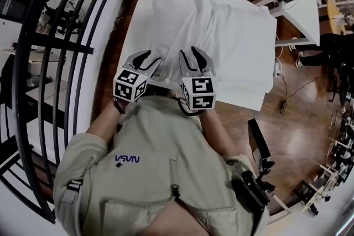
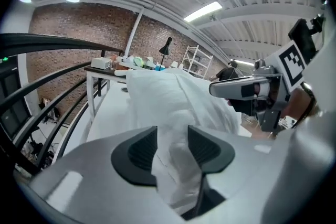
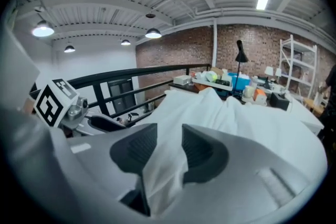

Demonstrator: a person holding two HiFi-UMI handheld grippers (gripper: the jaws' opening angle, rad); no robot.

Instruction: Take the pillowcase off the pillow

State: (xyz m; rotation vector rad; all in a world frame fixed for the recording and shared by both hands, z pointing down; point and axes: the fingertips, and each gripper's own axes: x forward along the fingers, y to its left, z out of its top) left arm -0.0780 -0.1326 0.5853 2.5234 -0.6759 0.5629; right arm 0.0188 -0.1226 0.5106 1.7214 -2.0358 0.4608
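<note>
Railing: a black railing [image 1: 50,36] curves along the left side, well apart from the work.
Left gripper: the left gripper [image 1: 144,59] [image 2: 172,136] is clenched on a fold of white cloth at the near edge of the pillowcase.
Pillowcase: the white pillowcase [image 1: 221,36] [image 2: 168,97] [image 3: 226,113] lies spread across the white table [image 1: 251,85], running from the two grippers to the far side.
Pillow: it must be inside the case. The lump at the far left may be it, but I cannot tell for sure.
Right gripper: the right gripper [image 1: 193,58] [image 3: 169,139] sits just beside the left one and pinches the same near edge.
Step in hand: I think both grippers have hold of the case and are ready to pull it off.
Next move: I think the case must slide toward the near side while the pillow stays back. One gripper may need to let go and hold the pillow down.
</note>
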